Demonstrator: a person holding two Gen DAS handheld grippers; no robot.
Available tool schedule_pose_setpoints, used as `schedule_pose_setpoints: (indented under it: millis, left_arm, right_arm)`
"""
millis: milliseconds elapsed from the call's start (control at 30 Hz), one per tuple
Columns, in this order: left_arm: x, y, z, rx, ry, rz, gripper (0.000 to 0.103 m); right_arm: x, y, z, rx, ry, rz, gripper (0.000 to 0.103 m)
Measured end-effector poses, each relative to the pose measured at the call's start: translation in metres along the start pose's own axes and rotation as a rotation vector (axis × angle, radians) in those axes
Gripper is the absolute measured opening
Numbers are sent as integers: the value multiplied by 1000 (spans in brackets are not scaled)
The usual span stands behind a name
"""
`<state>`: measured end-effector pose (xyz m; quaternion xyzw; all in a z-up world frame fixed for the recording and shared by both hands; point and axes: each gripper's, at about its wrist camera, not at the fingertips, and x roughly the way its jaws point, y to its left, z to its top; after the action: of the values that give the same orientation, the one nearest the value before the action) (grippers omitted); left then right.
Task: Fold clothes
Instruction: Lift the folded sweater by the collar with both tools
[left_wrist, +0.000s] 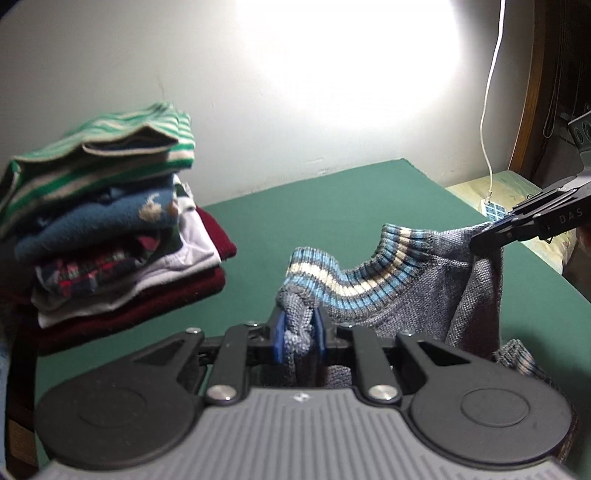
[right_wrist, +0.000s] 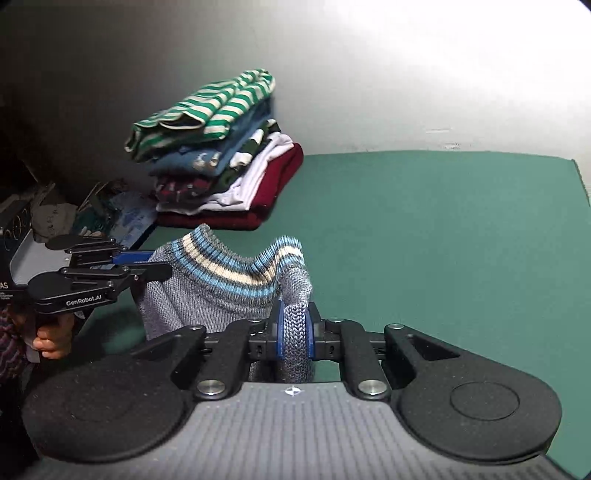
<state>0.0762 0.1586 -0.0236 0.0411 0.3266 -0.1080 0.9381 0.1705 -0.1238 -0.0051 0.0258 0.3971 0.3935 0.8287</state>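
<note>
White wall (left_wrist: 110, 74), white cable (left_wrist: 487, 122), clutter (right_wrist: 55, 214) beside the table

Surface: a bench (right_wrist: 443, 240) covered by a plain green top, its far edge meeting a pale wall.
Stack: a pile of folded clothes (right_wrist: 221, 155) sits on the bench at its far left corner, beside the wall.
Bottom layer: a dark red knit (right_wrist: 221, 220) lies directly on the green top, carrying the rest.
Top layer: a green and cream striped garment (right_wrist: 207, 107).
Bare area: open green surface spreads right of the pile.
</note>
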Motion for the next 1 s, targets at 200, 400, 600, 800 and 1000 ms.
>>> schedule_pose_setpoints:
  millis: [200,400,600,800,1000]
  left_arm:
    - [-35,-12,-9,5,-39,-8,10]
    - [-41,-21,-17,26,-41,28,0]
    - [-23,-27,-29,75,21,57,1]
    - [6,-12,-26,56,84,62,20]
    - [52,13,-21,25,156,76,52]
  right_arm:
    - [-30,20,-18,-58,0,-6,12]
    - [-32,33,-29,-81,-4,-47,12]
    - [-18,47,-38,-153,15,-107,12]
    - [13,30,-36,-166,43,-216,12]
    - [36,-4,-30,-88,94,-236,13]
